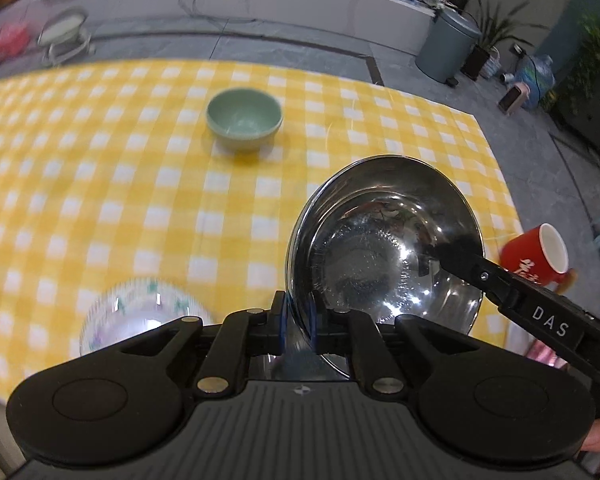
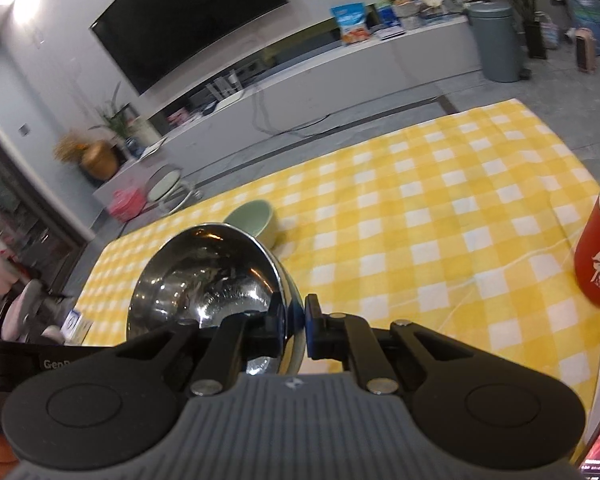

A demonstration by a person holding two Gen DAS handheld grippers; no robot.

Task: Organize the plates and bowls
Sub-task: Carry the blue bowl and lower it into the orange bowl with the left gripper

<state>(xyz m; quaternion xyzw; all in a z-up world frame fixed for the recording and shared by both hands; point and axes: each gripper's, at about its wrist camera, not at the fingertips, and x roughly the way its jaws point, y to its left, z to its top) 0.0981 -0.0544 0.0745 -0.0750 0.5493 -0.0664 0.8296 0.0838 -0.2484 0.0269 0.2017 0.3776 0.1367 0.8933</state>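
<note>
Taking the steel bowl (image 1: 384, 240) as my landmark: left of it I see the floral plate (image 1: 140, 316) on the checked worktop (image 1: 100, 160). My left hand-held gripper (image 1: 298, 320) is clenched on the bowl's near rim, lifted and tilted. Beyond sits the green bowl (image 1: 244, 118). My right hand-held gripper (image 2: 294, 324) grasps the opposite rim; right of that, a red mug (image 1: 536, 256).
</note>
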